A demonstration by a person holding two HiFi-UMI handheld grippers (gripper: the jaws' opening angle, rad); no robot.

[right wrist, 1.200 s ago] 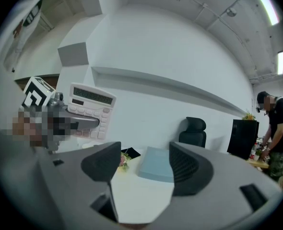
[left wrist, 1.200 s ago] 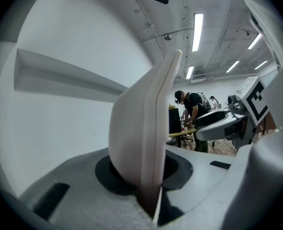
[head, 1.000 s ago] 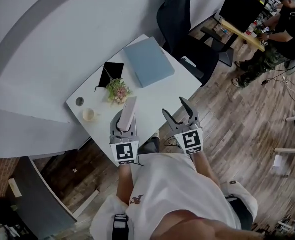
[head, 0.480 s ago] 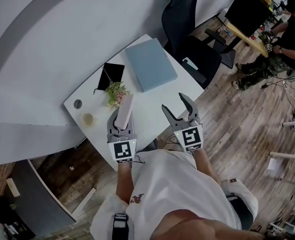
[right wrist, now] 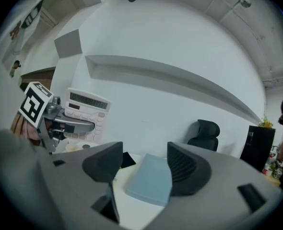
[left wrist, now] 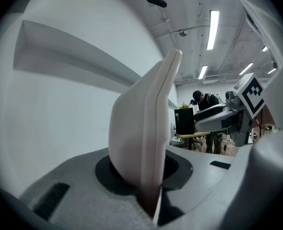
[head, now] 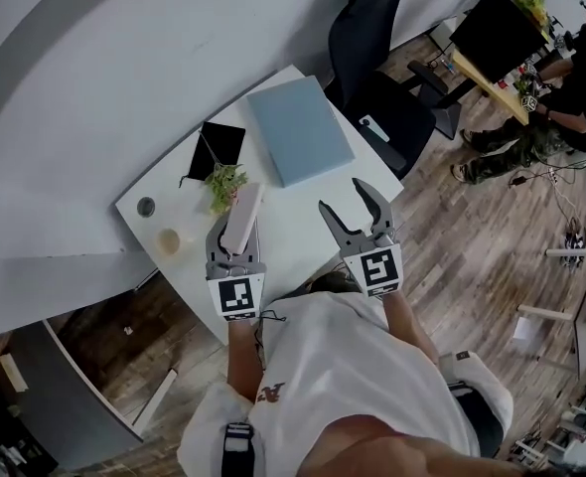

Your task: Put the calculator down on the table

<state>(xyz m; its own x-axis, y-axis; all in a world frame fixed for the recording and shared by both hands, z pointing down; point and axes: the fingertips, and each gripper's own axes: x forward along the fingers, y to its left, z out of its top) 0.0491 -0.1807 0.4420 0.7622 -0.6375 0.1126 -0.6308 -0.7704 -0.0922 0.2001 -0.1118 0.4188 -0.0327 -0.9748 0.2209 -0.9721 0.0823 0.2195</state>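
We judge this the carry step — our left hand-held gripper [head: 235, 238] clamps the pale slab-shaped plastic calculator [head: 243, 210] on edge, above the near side of the white tabletop [head: 291, 215]; our right hand-held gripper [head: 342, 198] is empty, its wide jaws just narrowing slightly; next comes lowering it flat — then release.

Head view: overhead, steeply down onto the surface [head: 291, 215].
Left gripper view: level, facing the far wall [left wrist: 60, 109].
Right gripper view: low, facing far.
Head and right share: blue pad [head: 300, 129].
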